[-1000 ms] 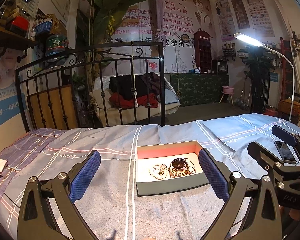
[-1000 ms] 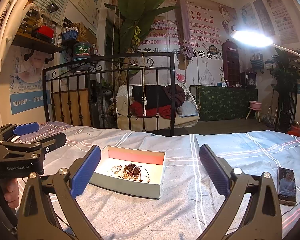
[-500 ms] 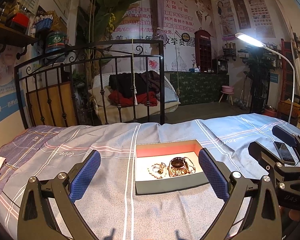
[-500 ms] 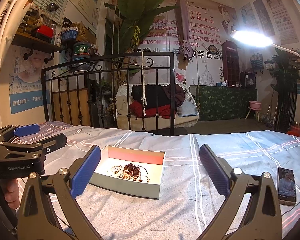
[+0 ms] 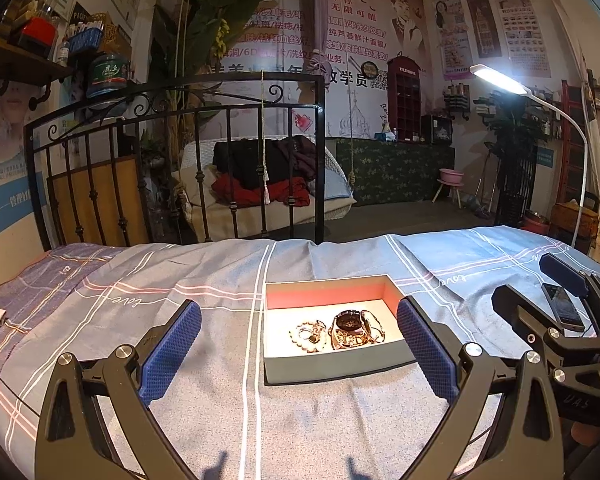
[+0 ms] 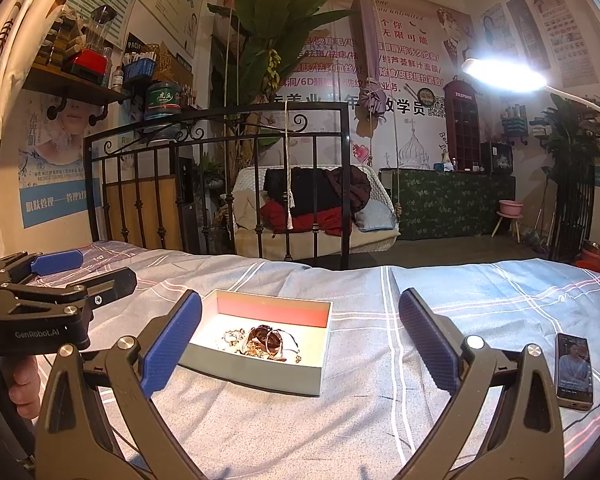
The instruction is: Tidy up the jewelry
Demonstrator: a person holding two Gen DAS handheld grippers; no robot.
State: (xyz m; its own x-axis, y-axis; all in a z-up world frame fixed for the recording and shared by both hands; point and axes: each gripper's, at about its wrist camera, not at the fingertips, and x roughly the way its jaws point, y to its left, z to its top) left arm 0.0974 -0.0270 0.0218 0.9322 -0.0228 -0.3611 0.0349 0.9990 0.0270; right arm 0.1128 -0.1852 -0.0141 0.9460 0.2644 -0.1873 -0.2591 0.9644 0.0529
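A shallow open box (image 5: 340, 368) sits on the bedspread (image 5: 204, 304) at centre frame in the left wrist view, with a beaded bracelet (image 5: 306, 334) lying in its left part and a watch (image 5: 350, 322) among tangled chains just right of it. A phone (image 6: 574, 370) lies on the bedspread at lower right of the right wrist view, well apart from the box. The iron bed rail (image 5: 180, 160) stands behind, across the upper left.

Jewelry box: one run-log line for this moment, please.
left gripper: open, empty | right gripper: open, empty | jewelry: heaped in box | phone: on bedsheet
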